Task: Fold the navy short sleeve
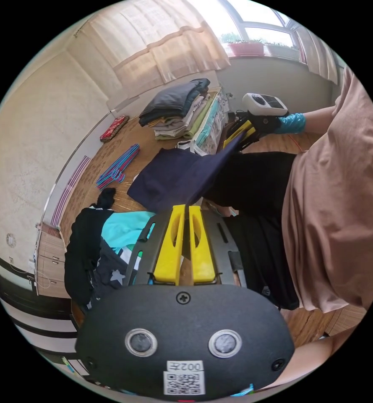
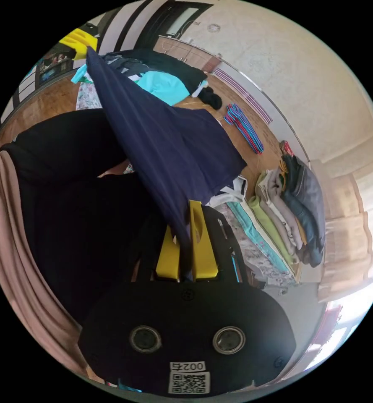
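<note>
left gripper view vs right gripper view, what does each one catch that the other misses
Left gripper view alone: window sill with a pink planter, and a blue-gloved hand on the right hand-held gripper.

Right gripper view alone: the left hand-held gripper's yellow jaws, seen from afar, pinching the shirt's far corner.

Both: the navy shirt held up between the two, the folded stack, coloured hangers.

navy shirt (image 1: 173,178) edge hidden between gripper (image 1: 185,210) jaws, person's legs behind cloth

Left gripper (image 1: 185,208) jaws closed on navy short sleeve (image 1: 182,176) edge. Right gripper (image 1: 241,134) grips the opposite corner. Folded stack (image 1: 182,111) lies beyond.
</note>
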### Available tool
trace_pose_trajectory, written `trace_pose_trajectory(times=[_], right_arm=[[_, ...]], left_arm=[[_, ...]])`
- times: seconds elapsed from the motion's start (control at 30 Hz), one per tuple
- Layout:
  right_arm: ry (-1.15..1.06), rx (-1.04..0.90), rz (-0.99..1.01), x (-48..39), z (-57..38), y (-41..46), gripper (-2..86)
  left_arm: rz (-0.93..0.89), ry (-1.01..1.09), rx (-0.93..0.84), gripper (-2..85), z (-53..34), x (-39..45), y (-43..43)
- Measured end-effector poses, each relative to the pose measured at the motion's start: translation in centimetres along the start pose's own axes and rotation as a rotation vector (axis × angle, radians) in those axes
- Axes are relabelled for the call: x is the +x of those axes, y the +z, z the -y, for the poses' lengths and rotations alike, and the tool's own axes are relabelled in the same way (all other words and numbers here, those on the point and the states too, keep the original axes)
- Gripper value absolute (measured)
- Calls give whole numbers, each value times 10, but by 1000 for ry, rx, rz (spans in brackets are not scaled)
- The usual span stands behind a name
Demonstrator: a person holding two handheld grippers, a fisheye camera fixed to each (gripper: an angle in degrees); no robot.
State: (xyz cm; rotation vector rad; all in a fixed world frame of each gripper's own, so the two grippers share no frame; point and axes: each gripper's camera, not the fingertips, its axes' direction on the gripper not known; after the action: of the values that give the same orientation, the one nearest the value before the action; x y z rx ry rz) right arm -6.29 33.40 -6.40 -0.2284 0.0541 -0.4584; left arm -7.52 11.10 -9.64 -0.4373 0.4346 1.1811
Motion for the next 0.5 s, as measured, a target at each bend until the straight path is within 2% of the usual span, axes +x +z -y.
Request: trace_pose_trajectory(times=[0.23, 0.33, 0.5], right_arm=[[65, 59, -4, 47, 9, -10, -7], [78, 102, -4, 92, 41, -13, -8], [86, 181, -84, 182, 123, -15, -8]], left_arm=[[-17, 1, -11, -9, 13, 0, -3], [68, -9, -44, -9, 34, -23, 0], [334, -139, -15, -9, 94, -119, -6]])
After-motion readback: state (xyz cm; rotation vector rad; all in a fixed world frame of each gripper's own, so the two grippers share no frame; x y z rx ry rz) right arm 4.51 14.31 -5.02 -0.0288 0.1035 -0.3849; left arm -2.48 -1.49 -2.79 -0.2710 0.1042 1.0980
